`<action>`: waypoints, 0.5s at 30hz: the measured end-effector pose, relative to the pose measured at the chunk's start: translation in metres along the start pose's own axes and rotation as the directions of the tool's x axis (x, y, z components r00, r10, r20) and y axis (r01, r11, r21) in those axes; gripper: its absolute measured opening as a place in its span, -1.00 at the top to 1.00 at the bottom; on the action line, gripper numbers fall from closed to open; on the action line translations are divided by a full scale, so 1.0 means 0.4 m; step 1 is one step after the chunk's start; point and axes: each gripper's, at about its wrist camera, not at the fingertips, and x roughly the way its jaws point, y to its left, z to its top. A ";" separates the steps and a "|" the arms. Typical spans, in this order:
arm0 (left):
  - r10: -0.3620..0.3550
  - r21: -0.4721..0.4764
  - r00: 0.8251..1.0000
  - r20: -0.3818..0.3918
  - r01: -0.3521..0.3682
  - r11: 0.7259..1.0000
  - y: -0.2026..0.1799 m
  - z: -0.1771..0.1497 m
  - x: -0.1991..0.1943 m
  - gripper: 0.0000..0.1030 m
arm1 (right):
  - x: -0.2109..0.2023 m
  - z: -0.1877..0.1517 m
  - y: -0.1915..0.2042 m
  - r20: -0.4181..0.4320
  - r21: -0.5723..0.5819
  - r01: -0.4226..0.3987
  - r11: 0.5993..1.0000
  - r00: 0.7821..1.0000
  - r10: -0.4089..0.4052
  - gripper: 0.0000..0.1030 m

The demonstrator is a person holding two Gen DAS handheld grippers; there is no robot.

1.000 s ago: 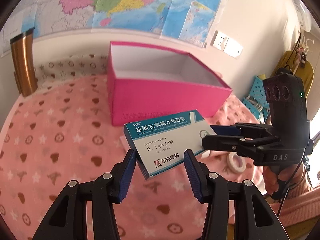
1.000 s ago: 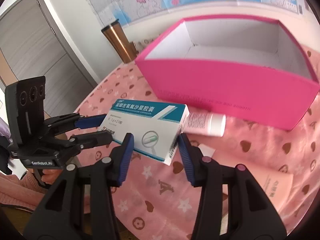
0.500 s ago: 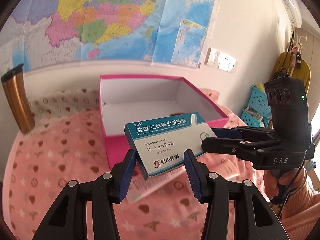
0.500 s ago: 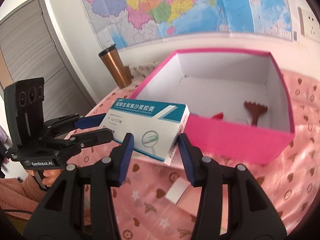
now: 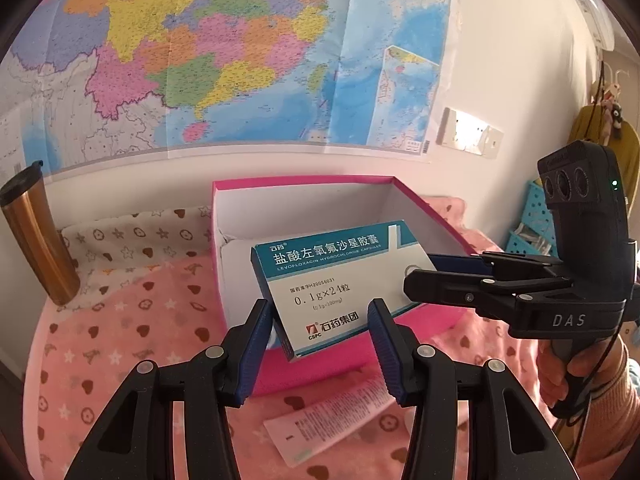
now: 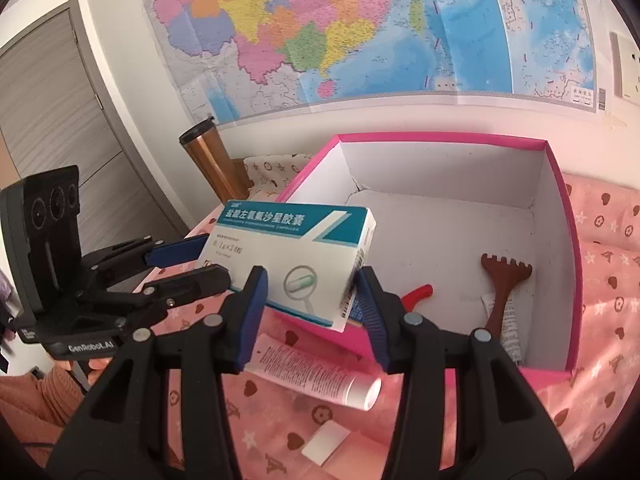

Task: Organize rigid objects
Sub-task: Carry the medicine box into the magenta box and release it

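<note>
A white and teal medicine box hangs in the air, held from two sides. My left gripper is shut on its near end, and my right gripper is shut on its right end. In the right wrist view the medicine box sits between the pads of my right gripper, with my left gripper on its left end. The box hovers over the front wall of an open pink box, whose rim is also seen from the right.
Inside the pink box lie a brown rake-shaped tool, a red-handled item and a small tube. A pink tube and a white card lie on the pink cloth in front. A copper tumbler stands at the left.
Both grippers have carried the medicine box up and forward, from low over the cloth to above the pink box's front wall. The inside of the pink box has come into view.
</note>
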 end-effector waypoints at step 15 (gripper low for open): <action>0.009 -0.010 1.000 -0.027 -0.009 1.000 0.014 0.018 0.055 0.04 | 0.039 0.011 -0.033 -0.022 0.035 0.002 0.999 1.000 -0.001 0.04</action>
